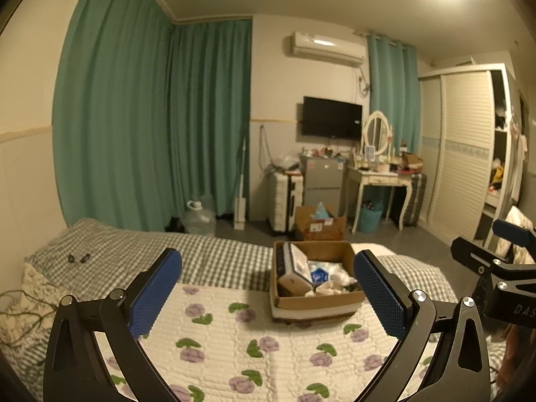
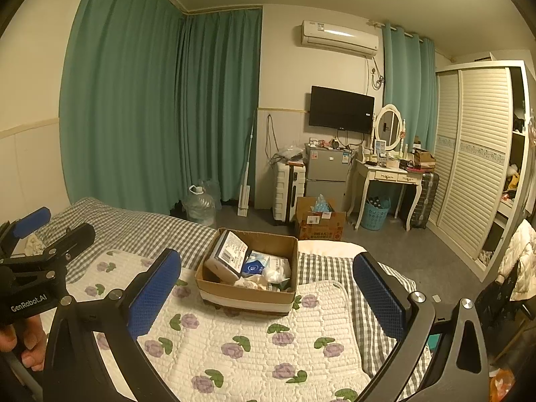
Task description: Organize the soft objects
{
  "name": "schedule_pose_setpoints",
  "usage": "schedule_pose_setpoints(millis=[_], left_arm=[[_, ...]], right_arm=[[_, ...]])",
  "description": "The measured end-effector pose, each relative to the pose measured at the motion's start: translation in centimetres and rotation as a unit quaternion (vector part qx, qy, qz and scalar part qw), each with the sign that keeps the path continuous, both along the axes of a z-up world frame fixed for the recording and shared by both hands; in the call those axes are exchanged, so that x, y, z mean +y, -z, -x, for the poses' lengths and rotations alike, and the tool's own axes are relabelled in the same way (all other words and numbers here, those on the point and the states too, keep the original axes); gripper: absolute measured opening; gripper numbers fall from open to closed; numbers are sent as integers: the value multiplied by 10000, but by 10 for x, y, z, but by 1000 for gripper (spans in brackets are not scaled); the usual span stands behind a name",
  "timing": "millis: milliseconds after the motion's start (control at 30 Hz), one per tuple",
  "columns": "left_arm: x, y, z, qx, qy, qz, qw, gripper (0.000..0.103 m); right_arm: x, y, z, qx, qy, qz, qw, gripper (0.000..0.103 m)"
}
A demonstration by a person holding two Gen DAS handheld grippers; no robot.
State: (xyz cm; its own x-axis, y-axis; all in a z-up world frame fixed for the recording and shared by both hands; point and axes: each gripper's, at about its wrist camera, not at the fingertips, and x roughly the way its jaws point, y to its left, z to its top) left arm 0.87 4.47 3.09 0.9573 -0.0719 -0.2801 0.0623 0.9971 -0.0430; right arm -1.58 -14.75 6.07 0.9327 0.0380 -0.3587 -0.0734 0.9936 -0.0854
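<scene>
A cardboard box point(image 1: 315, 303) point(image 2: 246, 296) sits on the bed, on a white quilt with purple flowers point(image 1: 254, 345) point(image 2: 254, 341). Inside lie a white carton point(image 1: 294, 268) point(image 2: 229, 254), a blue-and-white packet point(image 1: 318, 273) point(image 2: 256, 264) and soft white items point(image 1: 336, 283) point(image 2: 276, 269). My left gripper point(image 1: 268, 288) is open above the quilt, short of the box, with nothing between its blue pads. My right gripper point(image 2: 266, 288) is open too, the box showing between its fingers. Each gripper shows at the edge of the other's view.
A grey checked sheet point(image 1: 214, 254) point(image 2: 147, 231) covers the bed. Beyond it are a water jug point(image 2: 199, 206), a white suitcase point(image 2: 288, 191), a small fridge point(image 2: 326, 174), another cardboard box point(image 2: 318, 221) on the floor, a dressing table point(image 2: 388, 177) and a wardrobe point(image 2: 475, 167).
</scene>
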Motion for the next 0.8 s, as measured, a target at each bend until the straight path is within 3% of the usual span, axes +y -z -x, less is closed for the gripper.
schedule_pose_setpoints(millis=[800], left_arm=[[5,2,2,35,-42,-122,9999,103]], right_arm=[[4,10,-6,76,100,-25,9999,103]])
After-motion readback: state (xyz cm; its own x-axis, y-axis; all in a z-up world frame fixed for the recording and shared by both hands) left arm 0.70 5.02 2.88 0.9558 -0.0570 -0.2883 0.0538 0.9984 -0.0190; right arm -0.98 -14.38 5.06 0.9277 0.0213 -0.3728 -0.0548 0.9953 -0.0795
